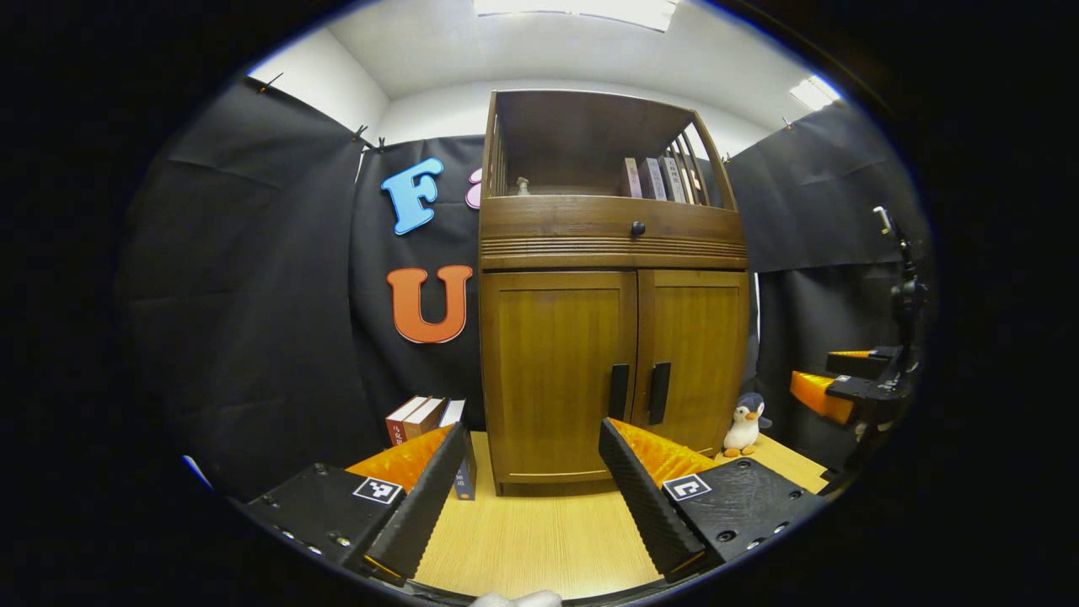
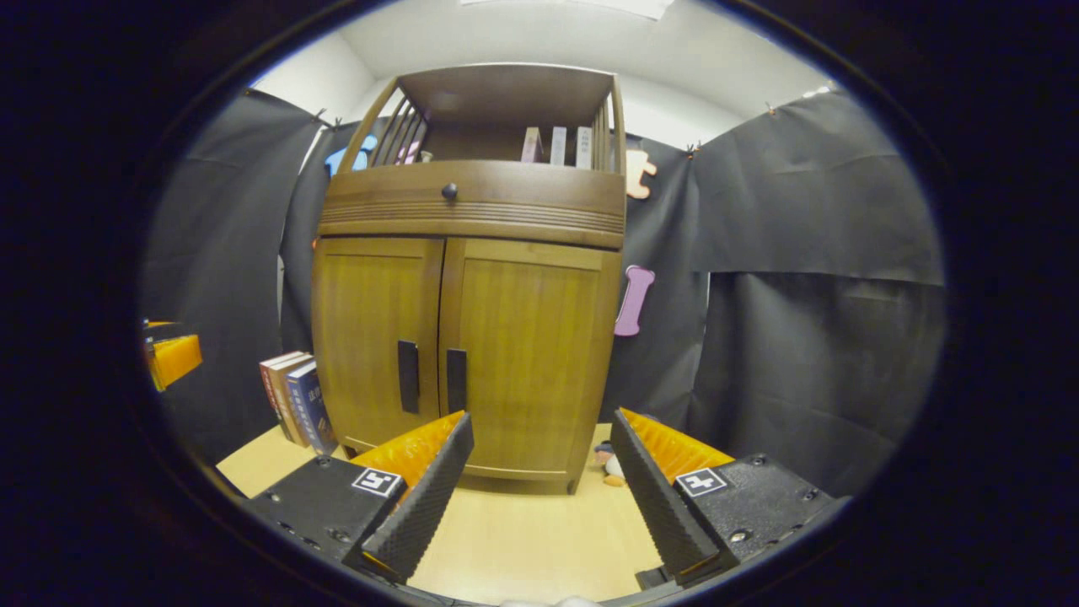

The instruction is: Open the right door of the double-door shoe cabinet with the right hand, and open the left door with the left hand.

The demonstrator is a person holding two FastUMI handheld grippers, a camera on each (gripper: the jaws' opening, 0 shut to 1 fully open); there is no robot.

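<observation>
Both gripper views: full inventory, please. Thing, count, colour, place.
shoe cabinet: 1, brown wood, on the table against the wall, open shelf on top
cabinet doors: 2, brown, both shut; left door, right door
door handles: 2, black, upright, at the inner door edges; left handle, right handle
drawer knob: 1, black, above the doors
shelf books: several, standing on the top shelf
table books: about three, red and blue, upright left of the cabinet
penguin toy: 1, white and grey, right of the cabinet
table: 1, light wood
left gripper: open, apart from the doors
right gripper: open, apart from the doors
</observation>
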